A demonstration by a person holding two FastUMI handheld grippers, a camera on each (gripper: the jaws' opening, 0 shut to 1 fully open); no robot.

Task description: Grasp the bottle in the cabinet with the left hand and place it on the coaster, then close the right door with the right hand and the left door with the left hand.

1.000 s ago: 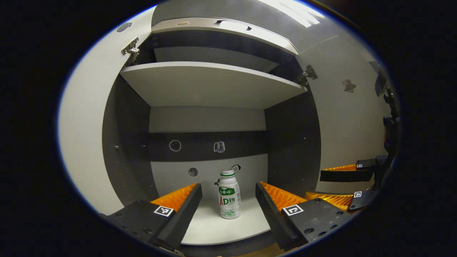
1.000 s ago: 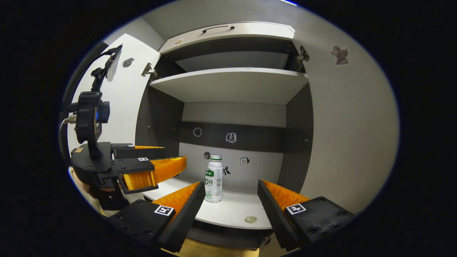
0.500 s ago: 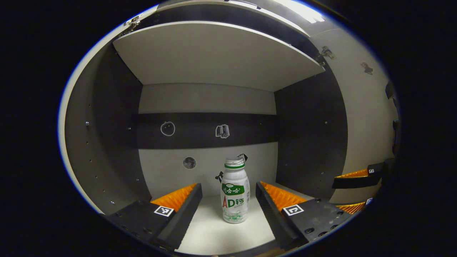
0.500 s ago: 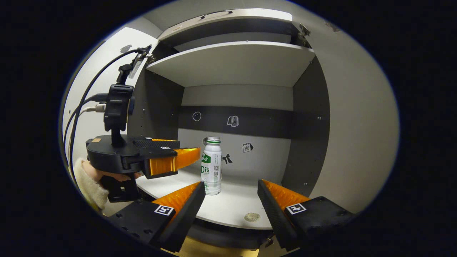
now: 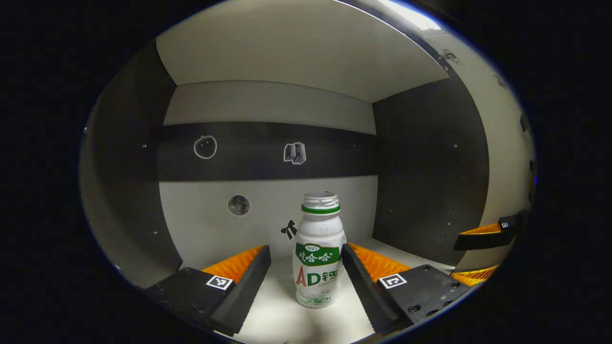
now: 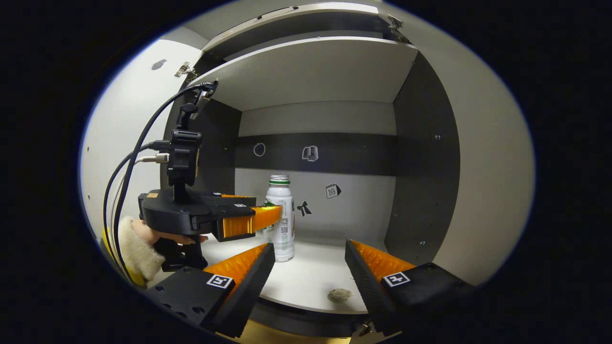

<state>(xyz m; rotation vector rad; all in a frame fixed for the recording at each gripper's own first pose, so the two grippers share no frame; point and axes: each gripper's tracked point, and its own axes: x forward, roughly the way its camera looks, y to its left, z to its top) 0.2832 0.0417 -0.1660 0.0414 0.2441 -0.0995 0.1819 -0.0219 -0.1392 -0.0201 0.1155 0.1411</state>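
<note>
The bottle (image 5: 317,251) stands upright on the lower shelf (image 5: 282,310) of the cabinet (image 6: 420,143), near the back wall. The left hand-held gripper (image 5: 306,279) is spread open with the bottle between its fingers, nearer the right one, neither pressing it. The right hand-held gripper (image 6: 308,272) hovers open at the shelf's front edge, holding nothing. Both doors stand open.

1. A pale lower shelf (image 5: 282,315) formed the floor of the cabinet's compartment, with dark side walls and a two-tone back panel behind it.
2. A white bottle (image 5: 318,255) with a green band stood upright on the shelf, near the middle, closer to the back panel than to the front edge.
3. A small round mark (image 6: 338,295) lay on the shelf near its front edge, right of the bottle.
</note>
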